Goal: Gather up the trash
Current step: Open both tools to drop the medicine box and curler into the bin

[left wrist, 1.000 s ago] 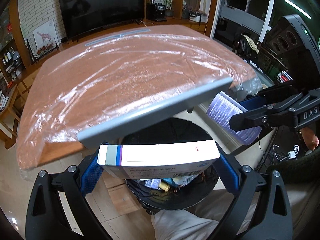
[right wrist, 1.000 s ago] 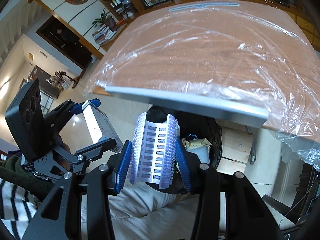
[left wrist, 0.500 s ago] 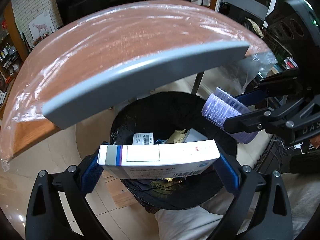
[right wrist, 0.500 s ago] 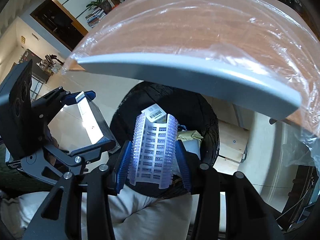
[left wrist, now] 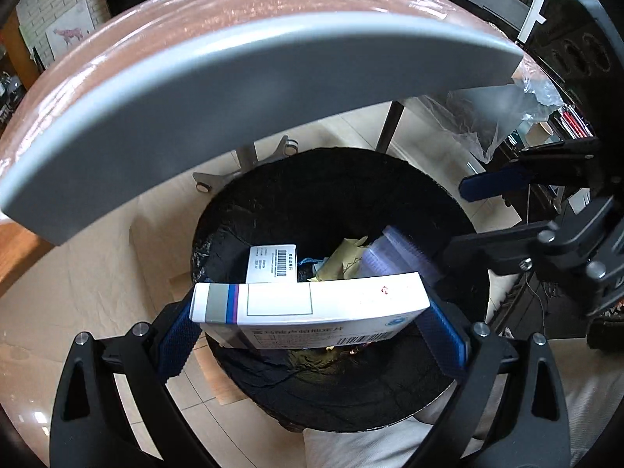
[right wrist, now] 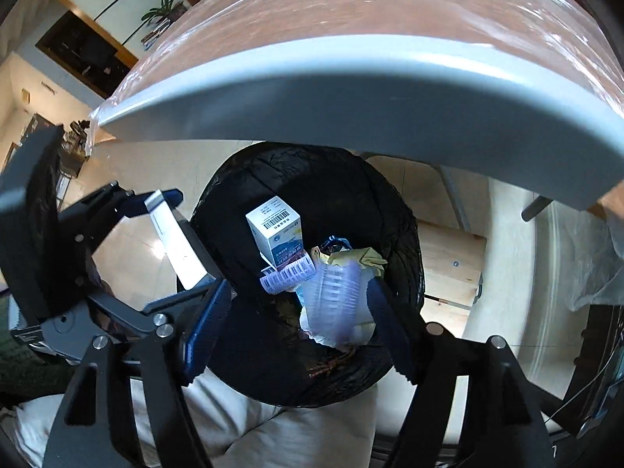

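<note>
Below the grey edge of a plastic-wrapped wooden table [left wrist: 241,89] we see a bin lined with a black bag [left wrist: 390,397], standing on a pale tiled floor.

Left wrist view: the left gripper [left wrist: 312,325] pinches a flat white medicine box [left wrist: 308,304] by its ends, held level over the near part of the bin's mouth. We read a barcode and small print on its front face; the characters are too small to make out. It hides much of the bin's contents.

Right wrist view: the right gripper [right wrist: 296,323] has just been opening, and its blue pads stand spread. Between them, blurred and touching neither pad as far as we can tell, is a translucent ridged blister tray [right wrist: 335,296] over the bin. Only this view shows the bin's contents plainly: an upright white-and-blue carton [right wrist: 279,230] with a barcode, a barcoded strip [right wrist: 286,277], and crumpled yellow paper [right wrist: 358,259].

Beside the bin a wooden board [right wrist: 452,261] lies under the table.
</note>
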Demonstrator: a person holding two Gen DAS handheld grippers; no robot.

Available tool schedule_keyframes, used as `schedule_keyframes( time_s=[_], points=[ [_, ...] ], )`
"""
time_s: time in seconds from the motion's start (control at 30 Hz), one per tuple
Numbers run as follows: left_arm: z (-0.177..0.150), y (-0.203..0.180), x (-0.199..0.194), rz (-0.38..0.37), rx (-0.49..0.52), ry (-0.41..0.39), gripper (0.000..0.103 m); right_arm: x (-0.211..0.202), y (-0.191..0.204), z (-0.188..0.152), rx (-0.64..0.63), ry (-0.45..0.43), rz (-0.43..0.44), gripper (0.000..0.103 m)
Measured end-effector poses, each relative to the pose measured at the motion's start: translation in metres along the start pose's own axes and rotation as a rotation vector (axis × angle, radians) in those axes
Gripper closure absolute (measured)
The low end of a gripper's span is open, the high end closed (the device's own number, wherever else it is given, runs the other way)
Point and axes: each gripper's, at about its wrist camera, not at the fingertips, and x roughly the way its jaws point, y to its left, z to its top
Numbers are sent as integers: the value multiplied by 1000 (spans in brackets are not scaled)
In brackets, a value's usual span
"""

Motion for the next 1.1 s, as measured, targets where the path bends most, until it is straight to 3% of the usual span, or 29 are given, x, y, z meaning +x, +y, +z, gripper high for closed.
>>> schedule_keyframes(
  time_s=[0.2, 0.43, 0.63, 0.9, 1.03, 1.1],
  points=[
    [-1, 6, -1, -6, -17, 0, 5, -13, -3, 0, 21, -20, -1, 28],
    [4, 10, 11, -38, -59, 59, 5, -21, -3, 3, 18, -34, -6, 28],
    [3, 15, 7, -35, -82, 26, 5, -25, -7, 6, 43, -52, -7, 28],
    [2, 12, 8, -83, -84, 63, 2, -39, -3, 6, 36, -76, -12, 28],
    [6, 10, -8, -73, -81, 35, 2, -50, -2, 9, 33, -99, -14, 28],
    [13, 8, -32, -59, -62, -16, 2, -66, 0, 13, 28, -131, -10, 28]
  ],
)
